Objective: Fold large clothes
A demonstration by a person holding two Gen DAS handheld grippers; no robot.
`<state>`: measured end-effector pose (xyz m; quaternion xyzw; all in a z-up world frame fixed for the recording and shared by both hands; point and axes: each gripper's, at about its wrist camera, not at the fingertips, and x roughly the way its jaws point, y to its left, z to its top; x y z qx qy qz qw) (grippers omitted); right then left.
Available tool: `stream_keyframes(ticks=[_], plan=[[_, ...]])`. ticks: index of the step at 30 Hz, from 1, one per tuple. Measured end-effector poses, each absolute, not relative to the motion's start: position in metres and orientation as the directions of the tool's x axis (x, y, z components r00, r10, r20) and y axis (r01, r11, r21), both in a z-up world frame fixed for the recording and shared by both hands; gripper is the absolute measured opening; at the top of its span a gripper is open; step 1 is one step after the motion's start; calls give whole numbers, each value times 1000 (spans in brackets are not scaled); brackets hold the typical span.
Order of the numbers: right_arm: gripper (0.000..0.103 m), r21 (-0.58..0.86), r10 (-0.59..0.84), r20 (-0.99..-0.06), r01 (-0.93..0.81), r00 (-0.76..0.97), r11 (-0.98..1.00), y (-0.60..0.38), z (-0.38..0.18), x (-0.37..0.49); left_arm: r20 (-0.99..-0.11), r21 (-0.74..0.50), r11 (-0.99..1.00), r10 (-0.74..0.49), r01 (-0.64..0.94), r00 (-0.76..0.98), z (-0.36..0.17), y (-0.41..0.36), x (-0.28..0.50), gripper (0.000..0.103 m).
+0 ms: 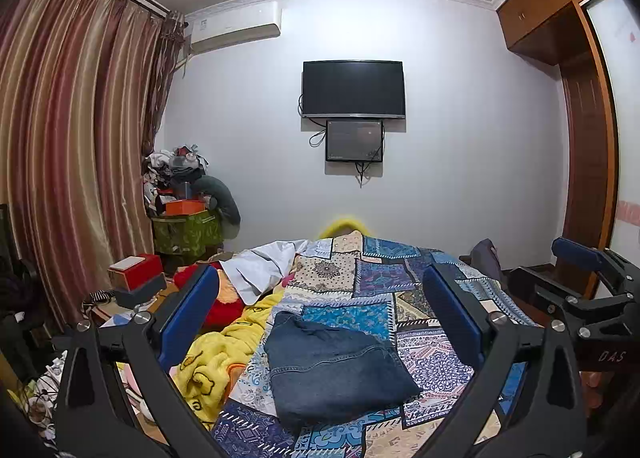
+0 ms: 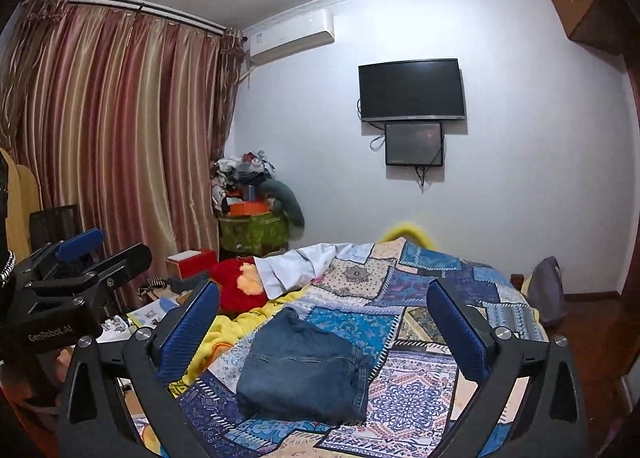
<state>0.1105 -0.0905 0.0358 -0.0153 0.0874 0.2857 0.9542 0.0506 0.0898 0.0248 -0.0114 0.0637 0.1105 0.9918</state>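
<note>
Far left of the jeans (image 1: 336, 366): striped curtains (image 1: 68, 130), then a red box (image 1: 136, 270) on cluttered furniture, a heaped pile of clothes (image 1: 180, 174) on a green container in the corner. Just left of the jeans: yellow blanket (image 1: 208, 362), red plush (image 1: 224, 304) beyond it, white garment (image 1: 260, 266) farther back. Jeans themselves lying on the patchwork bedspread (image 1: 376, 258), already folded into a compact thick rectangle, free of both tools. Left gripper (image 1: 324, 310) raised above and short of the jeans, fingers spread wide, nothing between them. Right gripper (image 2: 324, 322) likewise raised, fingers wide apart, empty; seen also at the right edge of the left view. Above and behind the jeans: wall television (image 1: 354, 88) with a smaller screen (image 1: 354, 140) beneath. Right of the jeans: wardrobe (image 1: 560, 10). Denim likely heavy, stiff, not slippery, layers tending to spring open; best pinched at a folded edge or corner, through all layers, both sides at once. Fold apparently finished or nearly so.
</note>
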Motion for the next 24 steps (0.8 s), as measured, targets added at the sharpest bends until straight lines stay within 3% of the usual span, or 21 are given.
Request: stream_keyframes(ticks=[24], plan=[[103,33,551,-184,-555,814,831,-96,38,115,-156,-9,977,210,-214,965,16,94,60,103]])
